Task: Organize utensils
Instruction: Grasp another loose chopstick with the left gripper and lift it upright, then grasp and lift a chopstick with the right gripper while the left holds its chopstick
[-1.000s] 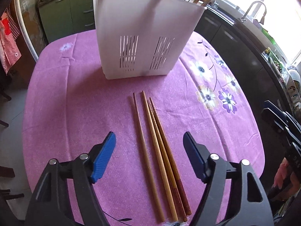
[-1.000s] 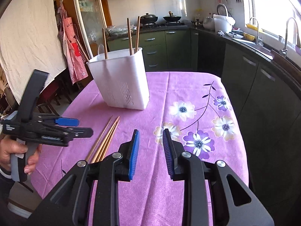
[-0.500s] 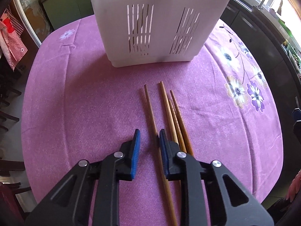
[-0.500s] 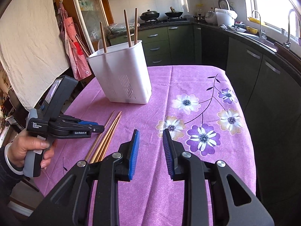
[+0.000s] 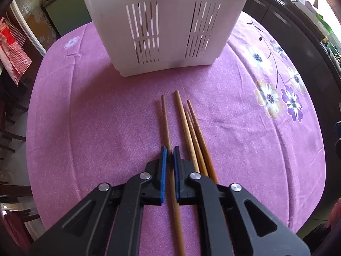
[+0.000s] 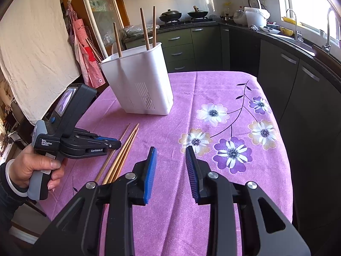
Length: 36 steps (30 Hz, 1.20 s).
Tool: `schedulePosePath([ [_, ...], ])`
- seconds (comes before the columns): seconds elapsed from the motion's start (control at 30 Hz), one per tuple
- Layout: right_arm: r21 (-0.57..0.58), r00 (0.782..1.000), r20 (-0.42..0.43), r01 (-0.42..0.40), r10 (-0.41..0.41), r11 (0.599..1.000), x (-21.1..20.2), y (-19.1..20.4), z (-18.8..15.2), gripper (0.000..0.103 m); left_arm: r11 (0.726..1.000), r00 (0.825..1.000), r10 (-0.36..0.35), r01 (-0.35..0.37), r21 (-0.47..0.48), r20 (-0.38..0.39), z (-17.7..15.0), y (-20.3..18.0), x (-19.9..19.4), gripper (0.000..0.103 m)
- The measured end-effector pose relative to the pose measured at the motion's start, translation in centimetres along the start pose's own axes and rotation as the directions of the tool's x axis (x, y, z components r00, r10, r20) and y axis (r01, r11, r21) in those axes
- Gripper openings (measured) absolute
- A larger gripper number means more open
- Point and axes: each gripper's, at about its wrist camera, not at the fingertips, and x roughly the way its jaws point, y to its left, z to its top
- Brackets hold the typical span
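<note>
Several wooden chopsticks point(image 5: 192, 132) lie side by side on the purple tablecloth point(image 5: 85, 128), pointing at a white slotted utensil holder point(image 5: 166, 21). My left gripper point(image 5: 169, 150) is shut on the leftmost chopstick point(image 5: 165, 119), which lies low on the cloth between the blue pads. In the right wrist view the left gripper point(image 6: 116, 144) sits over the chopsticks point(image 6: 125, 147), and the holder point(image 6: 138, 85) has several chopsticks standing in it. My right gripper point(image 6: 170, 151) is open and empty above the cloth, right of the chopsticks.
The round table's edge point(image 6: 283, 149) drops off to the right, beside dark kitchen cabinets point(image 6: 298, 85). A counter with pots and a sink point(image 6: 287, 36) runs behind. A red apron point(image 6: 85, 49) hangs at the back left.
My left gripper has lowered and moved forward over the chopsticks. Its jaws went from wide open to shut on the leftmost chopstick. The right gripper has barely moved.
</note>
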Motion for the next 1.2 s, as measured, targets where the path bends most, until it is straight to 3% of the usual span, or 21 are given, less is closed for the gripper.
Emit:
schedulePosePath([
  [0.4, -0.01, 1.0, 0.016, 0.004, -0.004, 1.0, -0.7, 0.6, 0.3, 0.029, 0.999, 0.987, -0.028, 0.032, -0.022, 0.159, -0.6, 2.7, -7.6, 0.006],
  [0.93, -0.052, 1.0, -0.011, 0.004, -0.005, 0.999, 0.0, 2.1, 0.6, 0.031, 1.0, 0.924, -0.017, 0.021, -0.008, 0.382, -6.2, 5.1, -17.3, 0.006],
  [1.2, -0.067, 0.992, -0.126, -0.032, 0.024, 0.997, 4.3, 3.1, 0.7, 0.035, 1.0, 0.904, -0.012, 0.007, 0.013, 0.428, -8.6, 4.8, -18.1, 0.006],
])
